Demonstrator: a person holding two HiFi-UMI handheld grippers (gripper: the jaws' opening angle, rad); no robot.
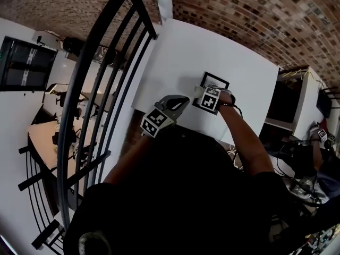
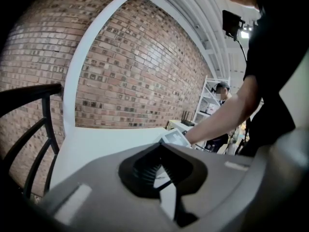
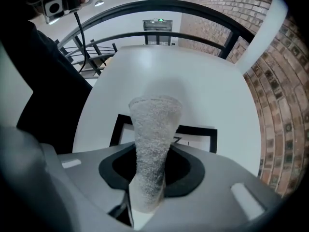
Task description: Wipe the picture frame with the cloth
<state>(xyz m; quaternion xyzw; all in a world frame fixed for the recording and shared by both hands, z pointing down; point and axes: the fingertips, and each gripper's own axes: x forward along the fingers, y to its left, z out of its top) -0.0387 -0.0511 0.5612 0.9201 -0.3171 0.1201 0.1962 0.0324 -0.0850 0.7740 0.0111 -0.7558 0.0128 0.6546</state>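
**Picture frame and cloth on the bench.** The picture frame (image 1: 214, 81), with a black border and a pale inner panel, lies flat on the white bench (image 1: 241, 62) towards the edge nearest the person. In the right gripper view its border (image 3: 199, 129) runs across just beyond the tongs. In the left gripper view it (image 2: 175, 138) shows as a small pale rectangle by the person's forearm (image 2: 227, 112).

The cloth (image 3: 153, 139), pale and nubbly in texture, is pinched at its lower end by the right tongs (image 3: 149, 180). It widens away from them into a fan that overlaps the middle of the frame. Whether the cloth actually touches the frame cannot be told. In the head view the right tongs (image 1: 208, 98) sit right at the frame's near edge.

The left tongs (image 1: 173, 104) are held beside the right ones, over bare bench and apart from the frame. Their jaws (image 2: 161, 170) are drawn narrow, all but together, with nothing between them.

A brick wall (image 1: 239, 9) lies beyond the bench's far side, and a black metal railing (image 1: 106, 62) runs along its left.
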